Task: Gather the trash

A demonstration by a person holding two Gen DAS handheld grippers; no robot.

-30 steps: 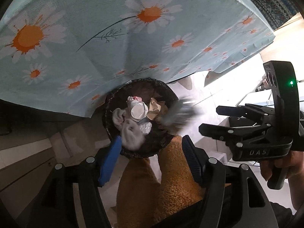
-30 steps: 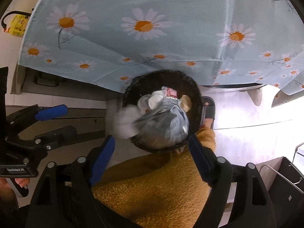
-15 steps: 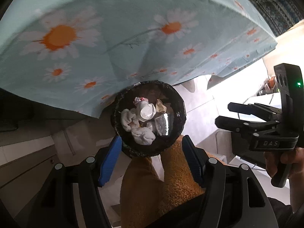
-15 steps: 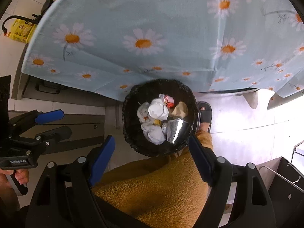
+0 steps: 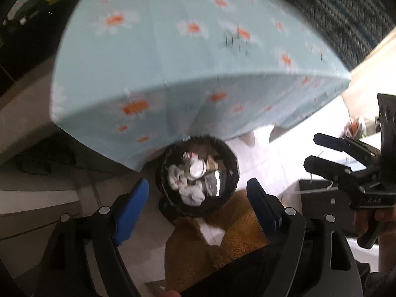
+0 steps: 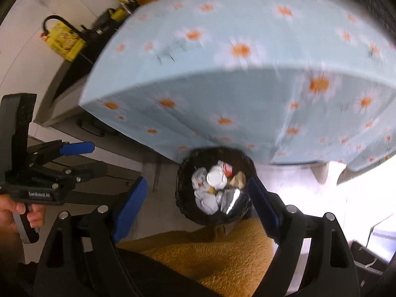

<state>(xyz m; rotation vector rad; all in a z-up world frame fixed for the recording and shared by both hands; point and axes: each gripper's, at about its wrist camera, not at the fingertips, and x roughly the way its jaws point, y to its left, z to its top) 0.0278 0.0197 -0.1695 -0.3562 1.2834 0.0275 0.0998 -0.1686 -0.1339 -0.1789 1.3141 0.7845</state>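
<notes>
Nearest you, the left gripper [image 5: 198,199] has its blue-padded jaws spread wide and holds nothing; your fuzzy mustard-coloured trousers [image 5: 230,245] show between them. The right gripper [image 6: 196,198] is equally wide apart and empty, with no contact on either pad.

Just beyond both sets of fingers, the trash bin [image 6: 184,193] stands upright on the floor, mouth facing up at you. It is round, black and woven-looking. Inside lie crumpled white tissues [image 6: 206,201], a white cup [image 6: 215,178], a shiny foil wrapper [image 6: 231,198] and a tan scrap.

The bin sits at the hanging edge of the tablecloth [image 6: 247,79], a pale blue fabric printed with daisies. Further back, a yellow package [image 6: 64,42] rests on a dark counter.
</notes>
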